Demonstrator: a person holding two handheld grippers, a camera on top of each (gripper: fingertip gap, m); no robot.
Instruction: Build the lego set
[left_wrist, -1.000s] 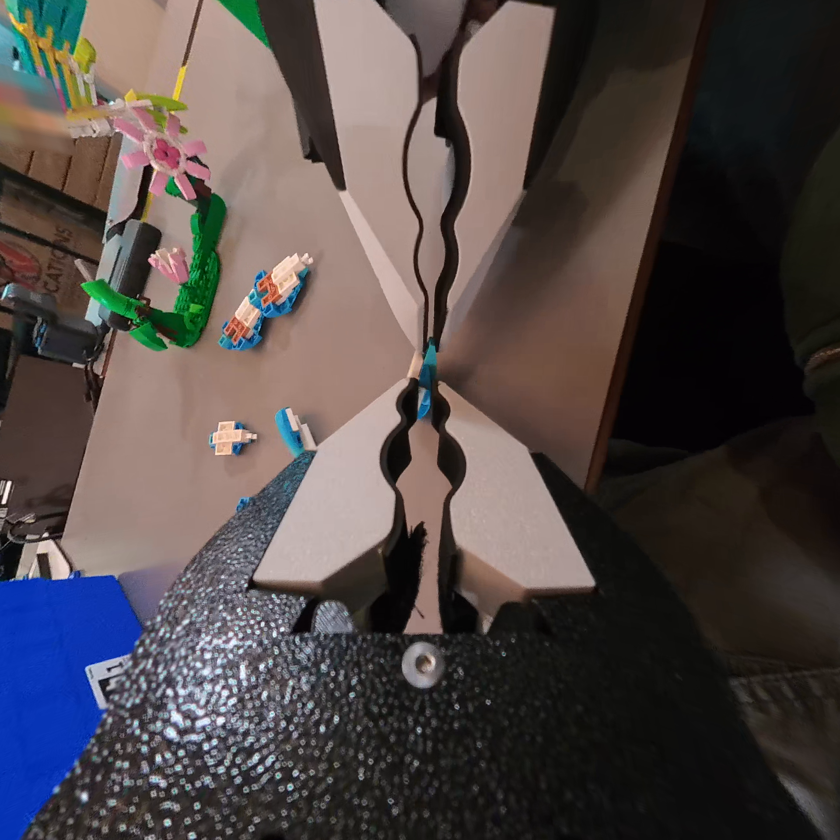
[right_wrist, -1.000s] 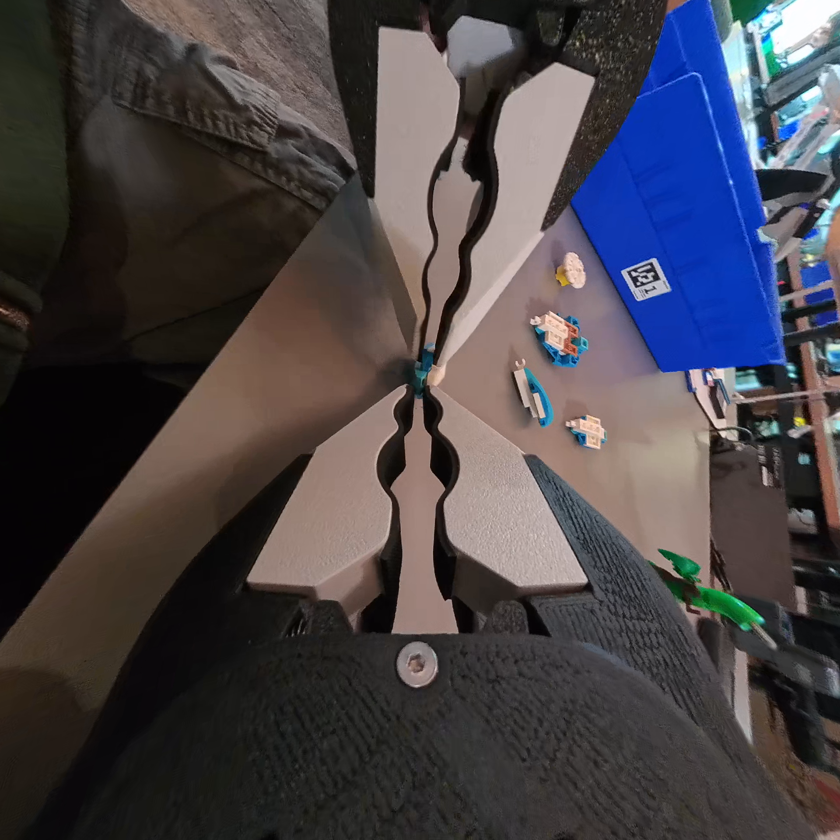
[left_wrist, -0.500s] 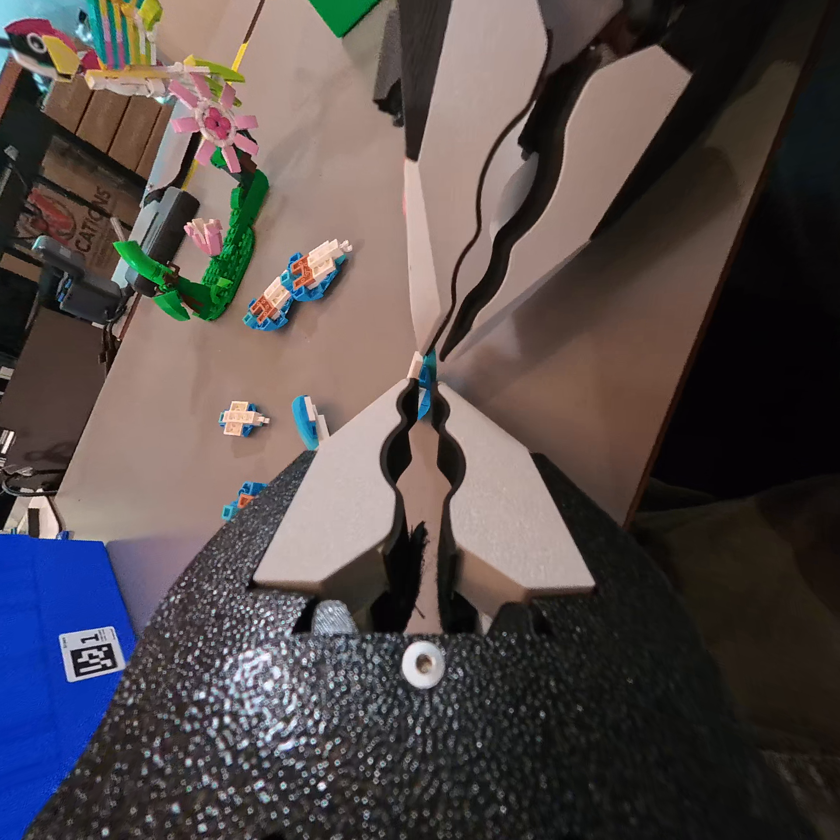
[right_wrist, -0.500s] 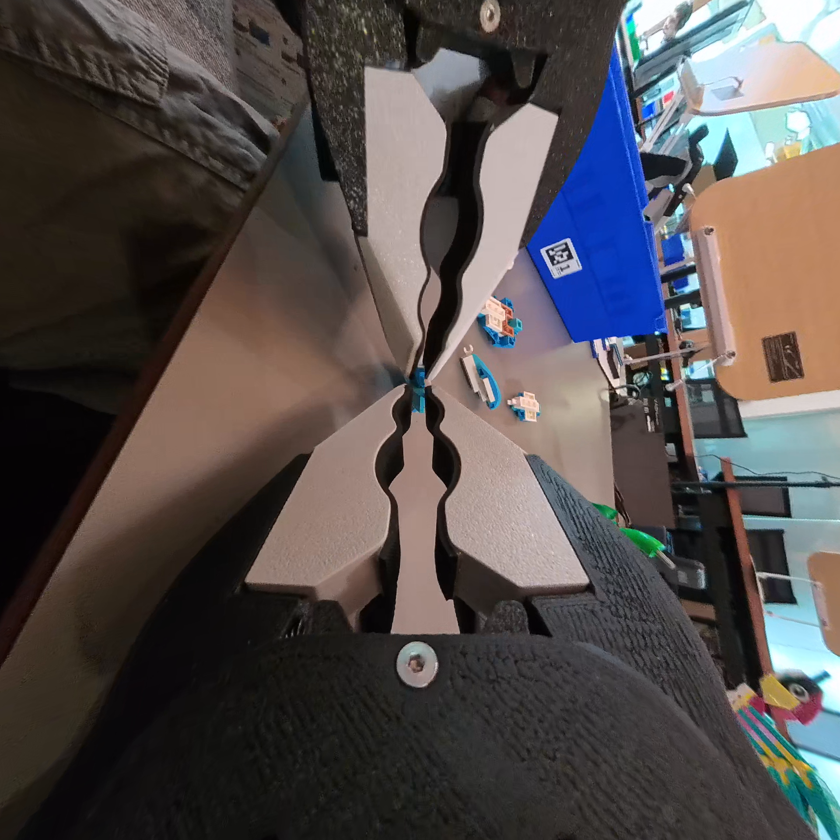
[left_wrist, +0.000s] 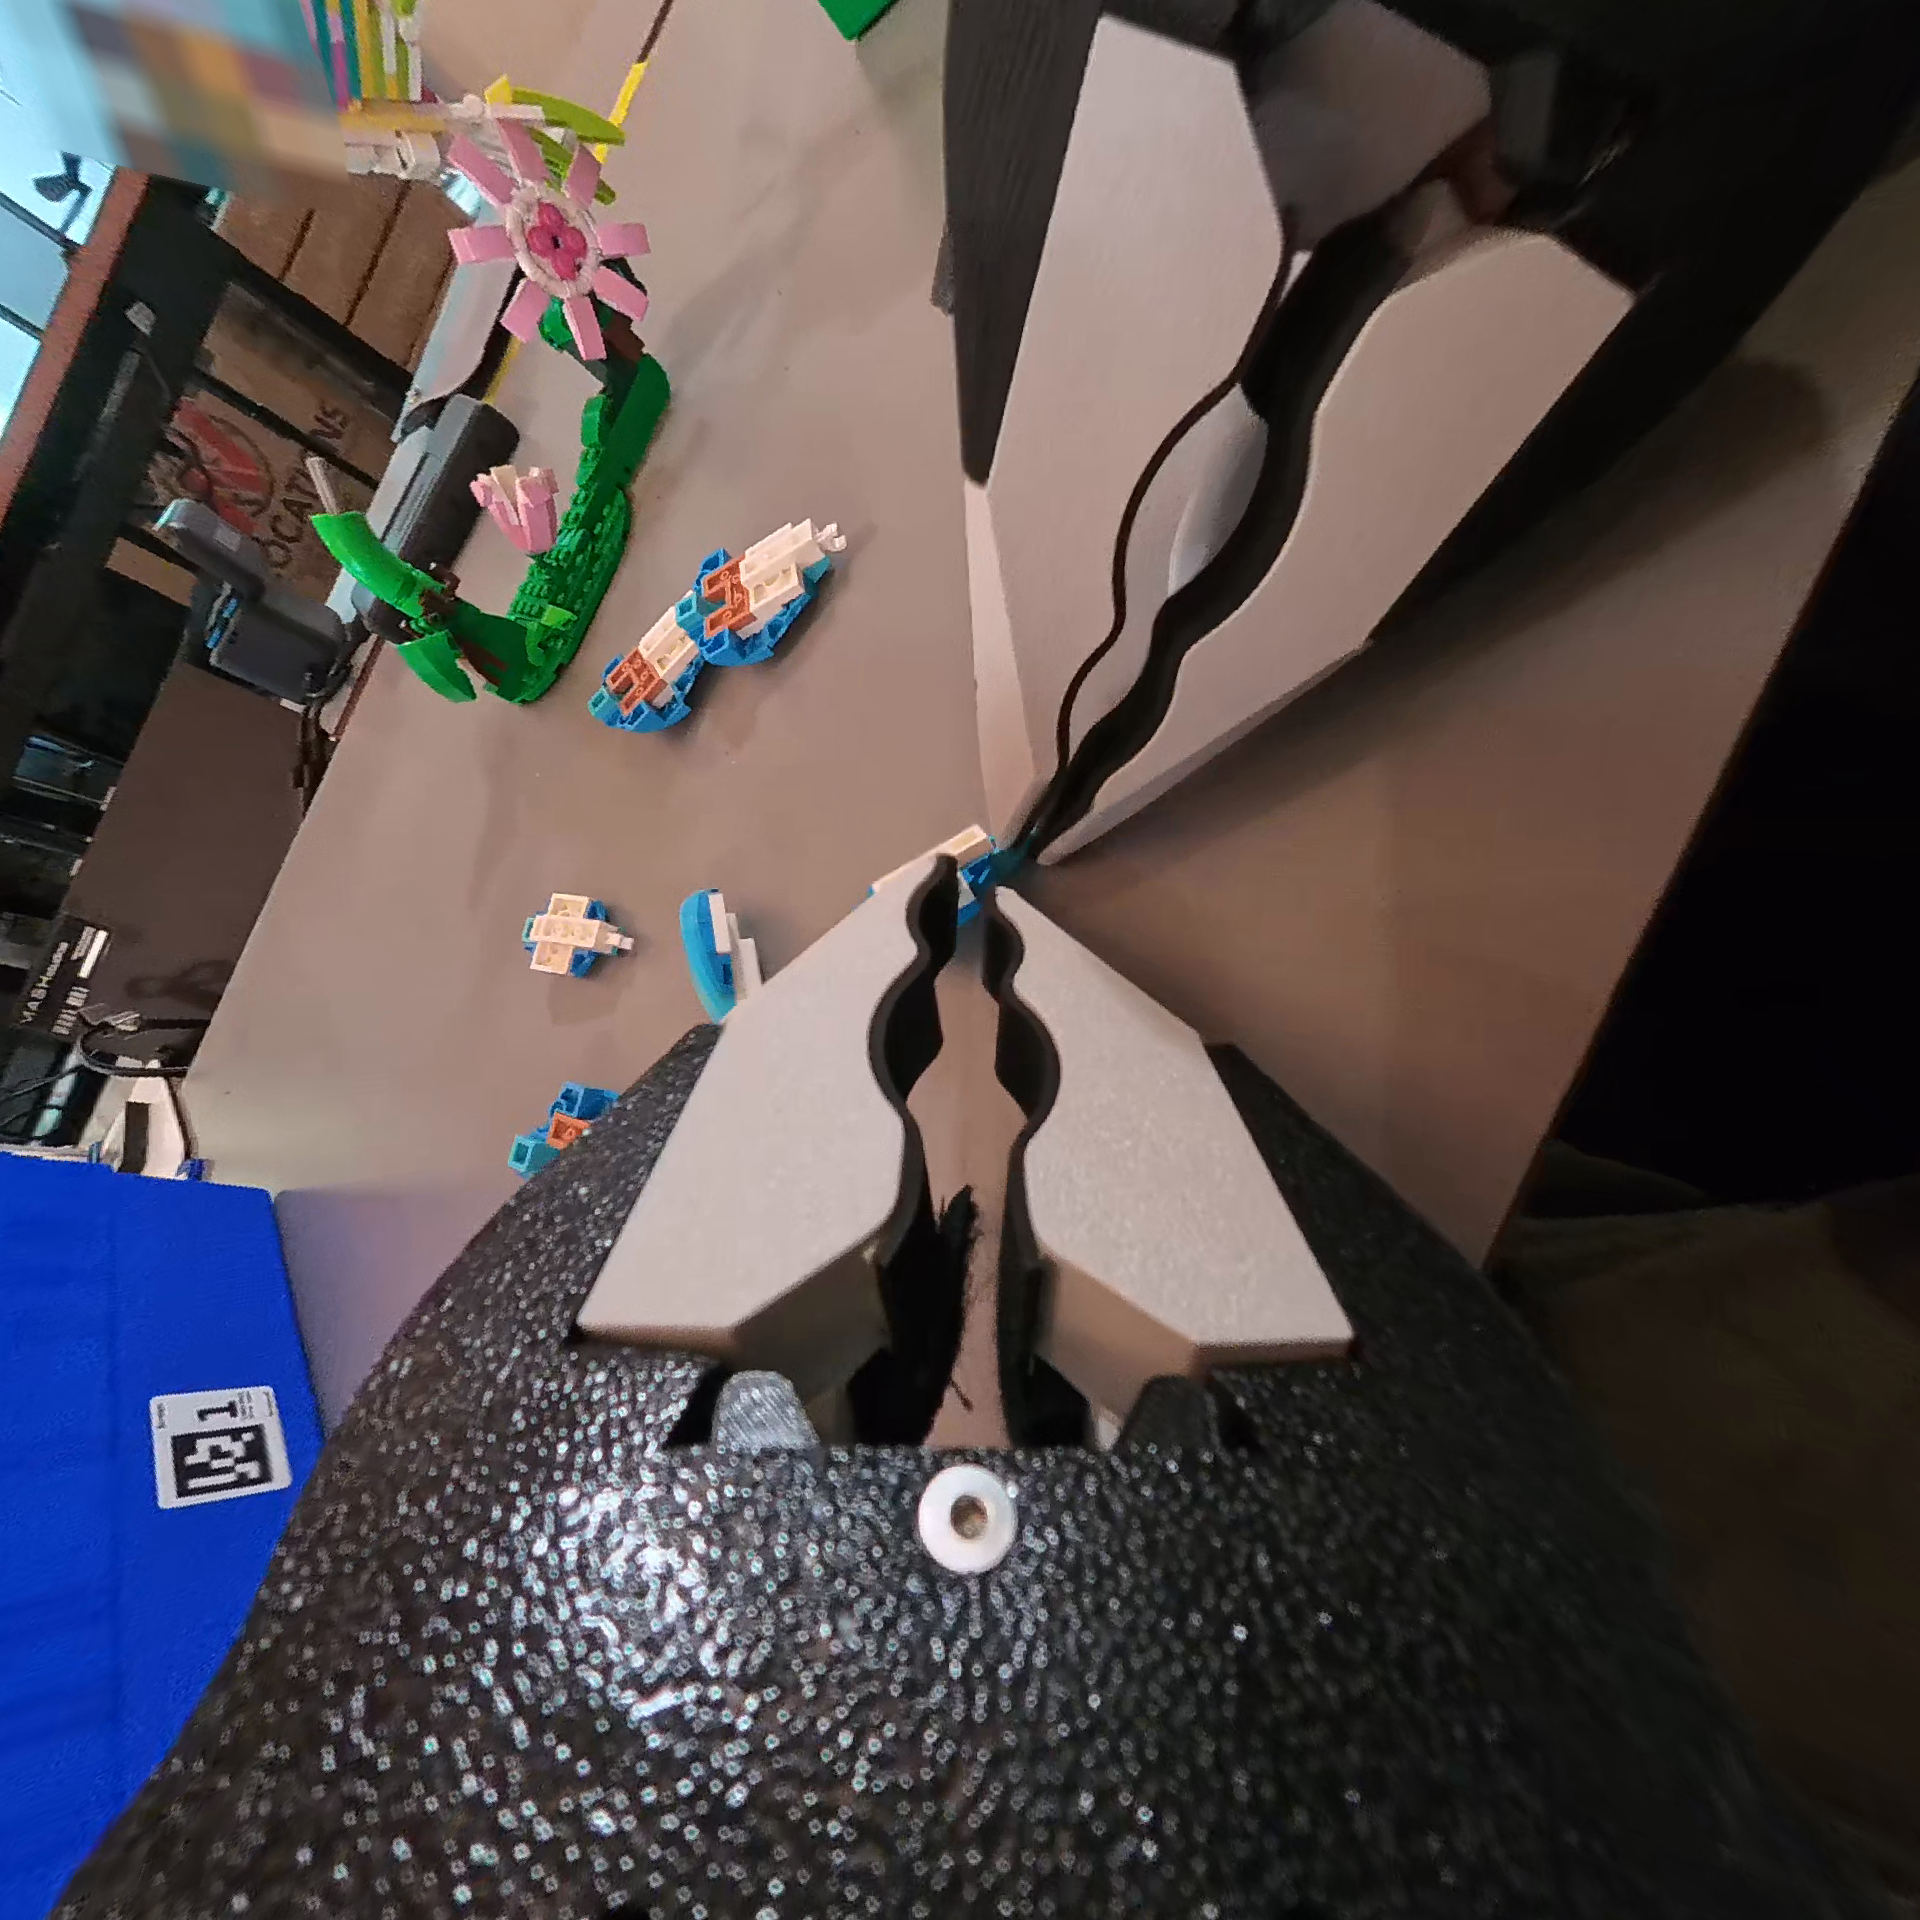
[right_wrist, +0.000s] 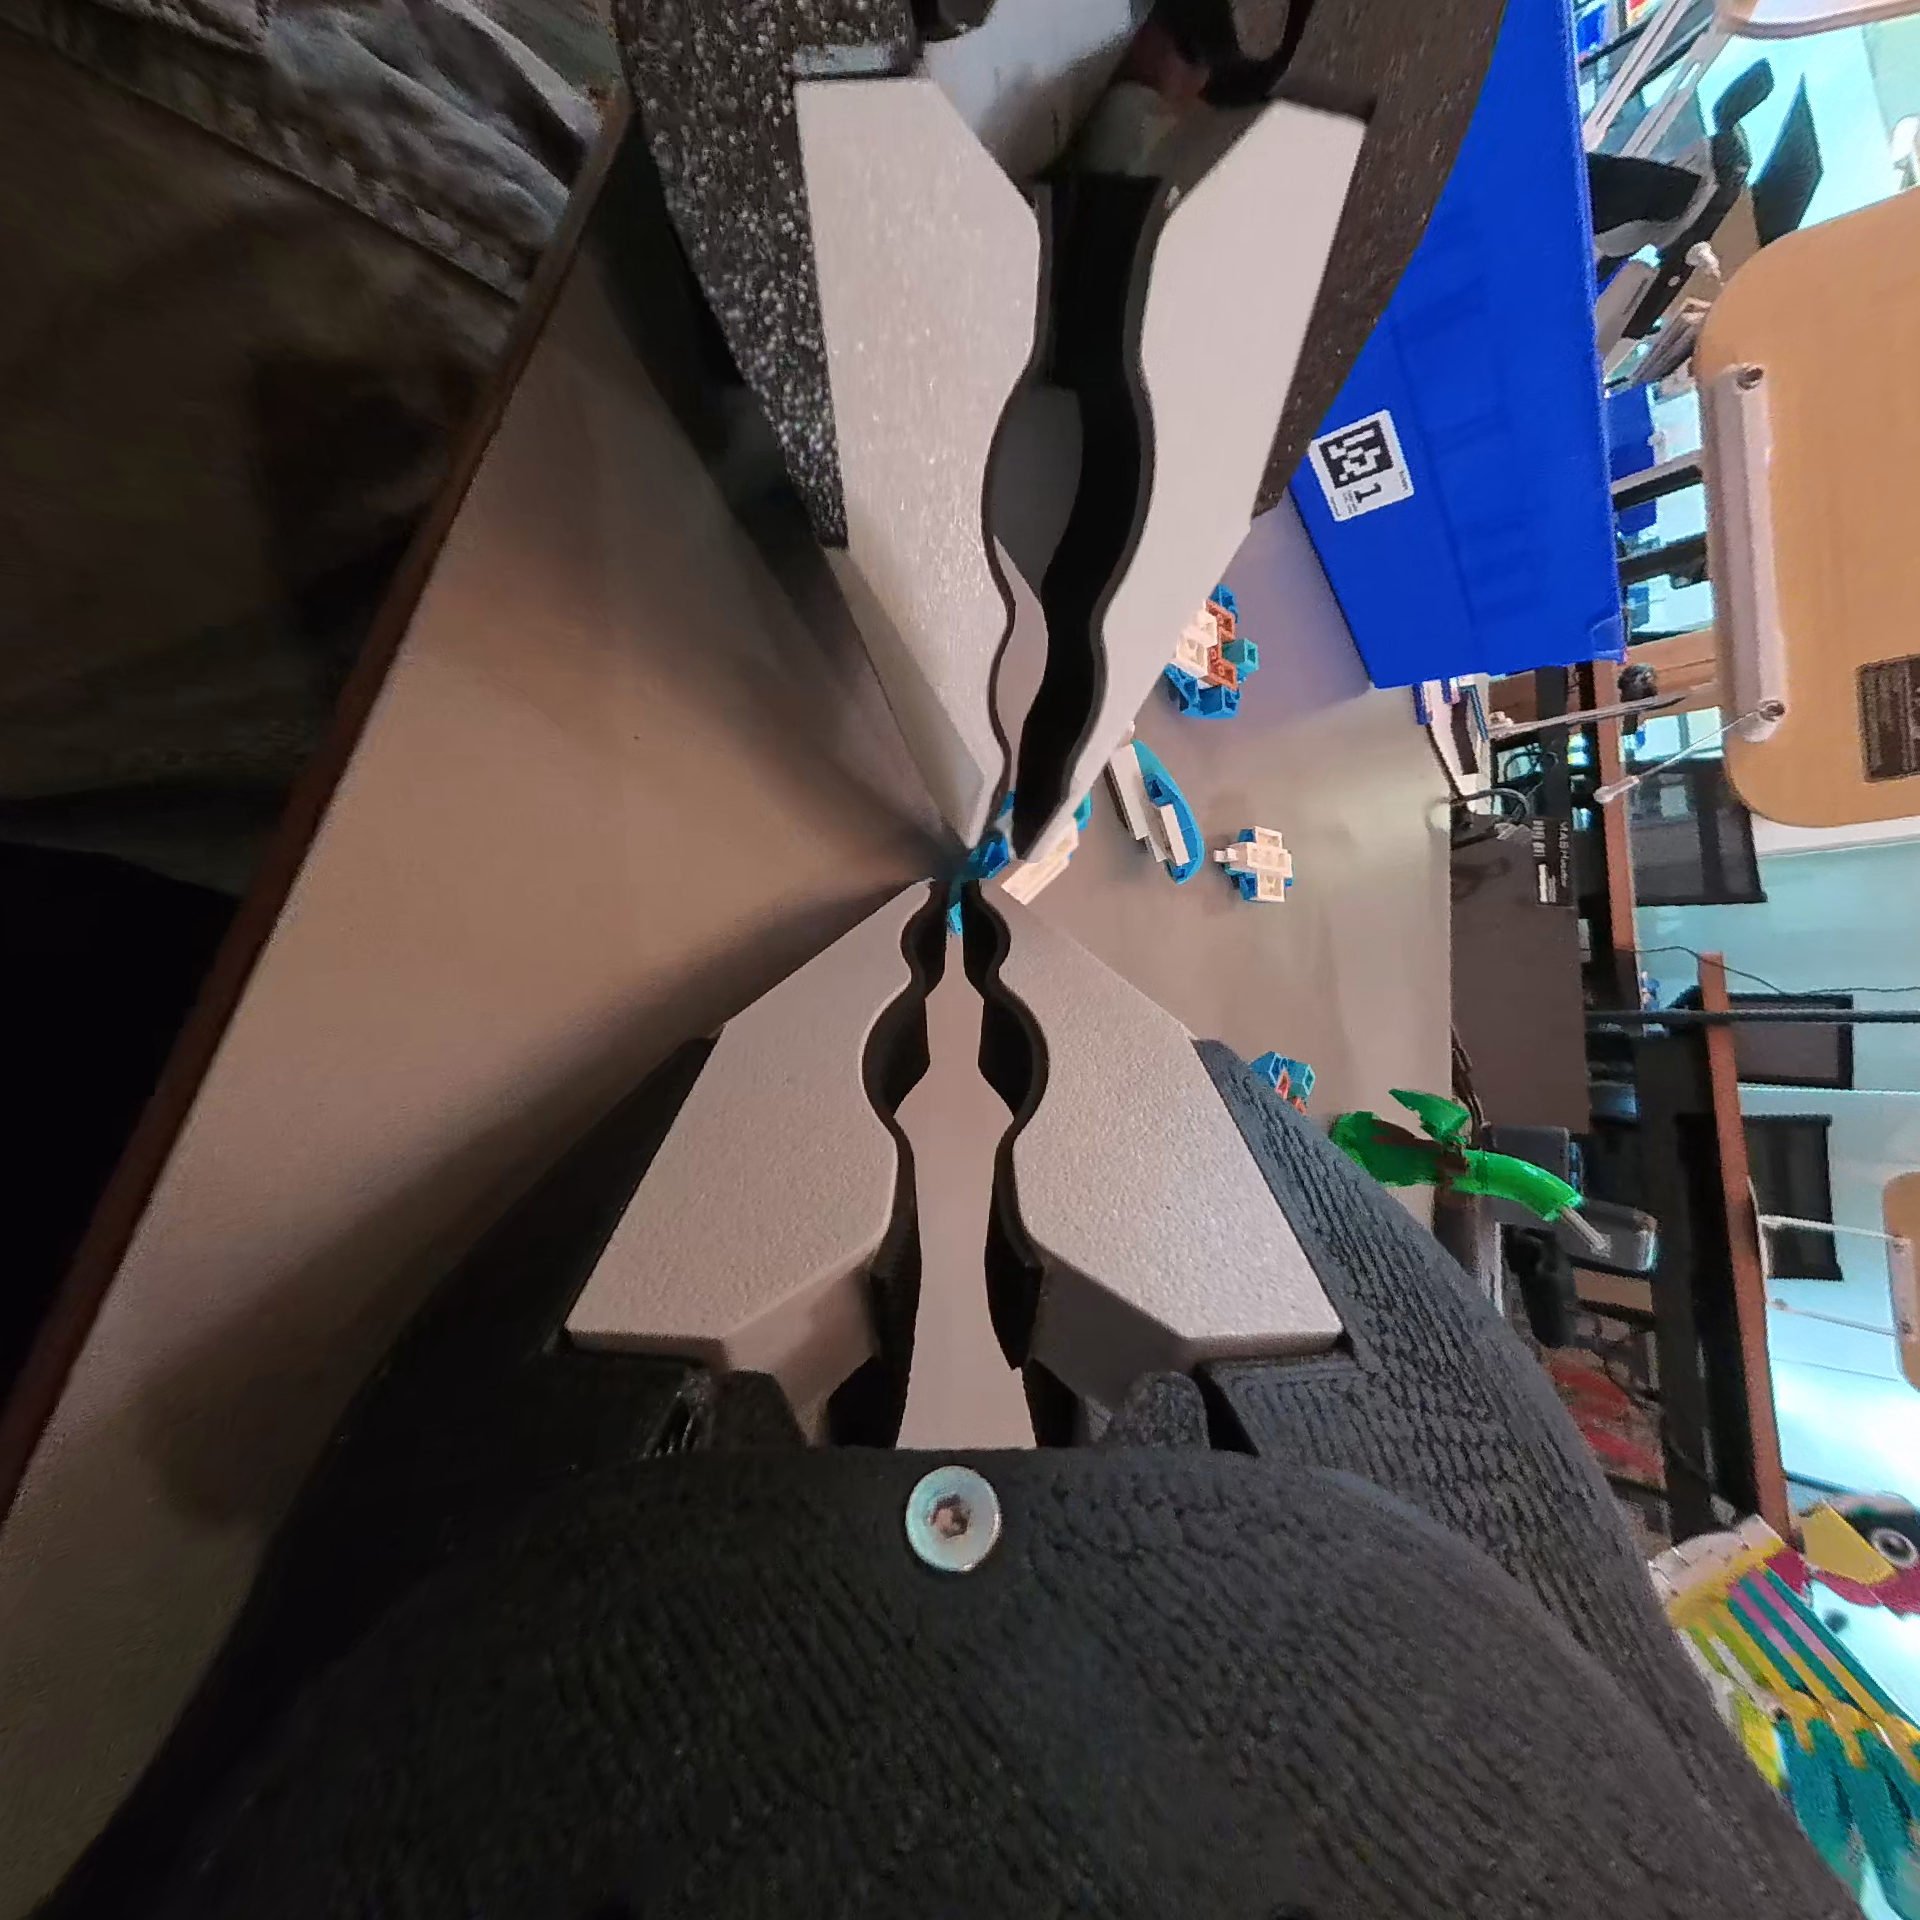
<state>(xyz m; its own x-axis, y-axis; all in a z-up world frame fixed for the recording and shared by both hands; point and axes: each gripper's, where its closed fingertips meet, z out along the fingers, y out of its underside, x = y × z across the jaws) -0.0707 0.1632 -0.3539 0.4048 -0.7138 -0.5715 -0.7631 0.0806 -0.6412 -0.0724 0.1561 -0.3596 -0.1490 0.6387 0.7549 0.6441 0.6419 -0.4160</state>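
Observation:
My left gripper (left_wrist: 971, 883) and my right gripper (right_wrist: 961, 902) meet tip to tip just above the grey table (left_wrist: 1299, 987). Both are shut on one small blue and white brick piece (left_wrist: 977, 871), which also shows in the right wrist view (right_wrist: 987, 857). A white part (right_wrist: 1039, 871) sticks out to one side. In the left wrist view the right gripper (left_wrist: 1029, 831) comes in from above. In the right wrist view the left gripper (right_wrist: 1003, 821) comes in from above. The fingers hide most of the piece.
Blue, white and orange brick builds (left_wrist: 717, 623), a small white and blue piece (left_wrist: 571, 935) and a blue curved piece (left_wrist: 717, 956) lie nearby. A green plant build with pink flowers (left_wrist: 561, 582) stands farther off. A blue bin (right_wrist: 1475, 416) lies beyond. The table edge (left_wrist: 1662, 748) and a person's clothing (right_wrist: 260, 312) are close.
Both grippers have tilted and turned together, staying shut tip to tip on the piece. The white part of the piece shows more now.

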